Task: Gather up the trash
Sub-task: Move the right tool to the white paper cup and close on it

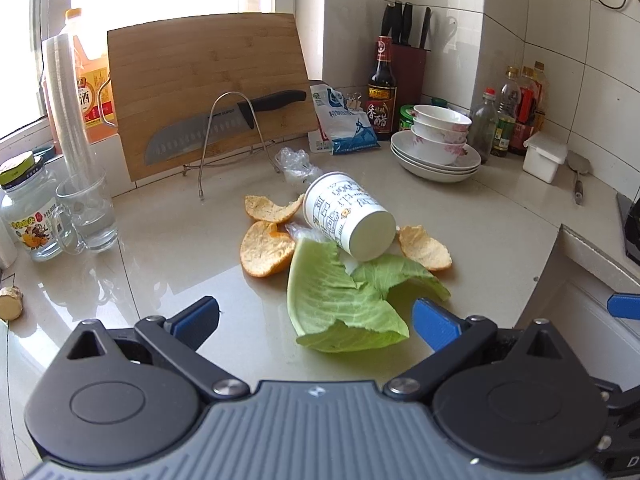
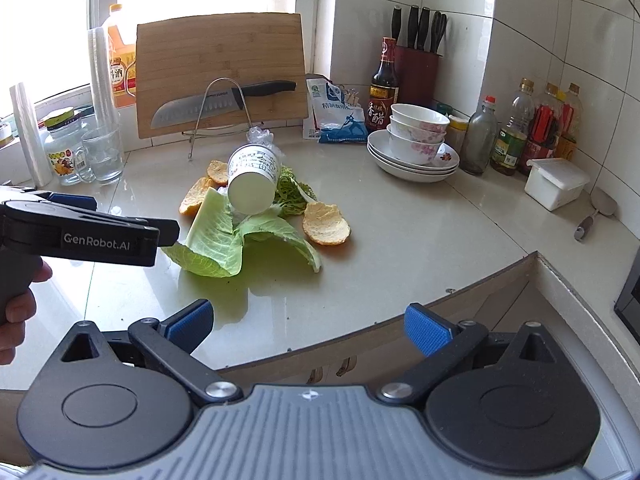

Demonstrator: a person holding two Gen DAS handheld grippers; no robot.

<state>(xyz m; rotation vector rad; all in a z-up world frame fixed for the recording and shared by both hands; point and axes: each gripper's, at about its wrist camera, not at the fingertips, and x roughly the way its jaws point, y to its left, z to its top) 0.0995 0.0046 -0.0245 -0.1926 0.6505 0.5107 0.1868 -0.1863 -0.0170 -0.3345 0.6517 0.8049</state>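
Observation:
A heap of trash lies mid-counter: a tipped paper cup (image 1: pixel 350 216) (image 2: pixel 253 182) resting on green cabbage leaves (image 1: pixel 340 300) (image 2: pixel 224 236), orange peels (image 1: pixel 266 250) (image 2: pixel 326 224) around it, and crumpled clear plastic (image 1: pixel 296 162) behind. My left gripper (image 1: pixel 316 318) is open, its blue pads either side of the near cabbage leaf, just above the counter. In the right wrist view the left gripper (image 2: pixel 100 226) enters from the left, a hand on its handle. My right gripper (image 2: pixel 308 326) is open and empty, hovering over the counter's front edge, short of the leaves.
A cutting board (image 1: pixel 208 92) with a knife (image 1: pixel 200 132) leans on a wire rack behind. Stacked bowls on plates (image 1: pixel 438 144), sauce bottles (image 1: pixel 382 88), a white box (image 1: pixel 544 156), a glass mug (image 1: pixel 90 210) and a jar (image 1: pixel 26 208) ring the counter (image 1: pixel 180 248).

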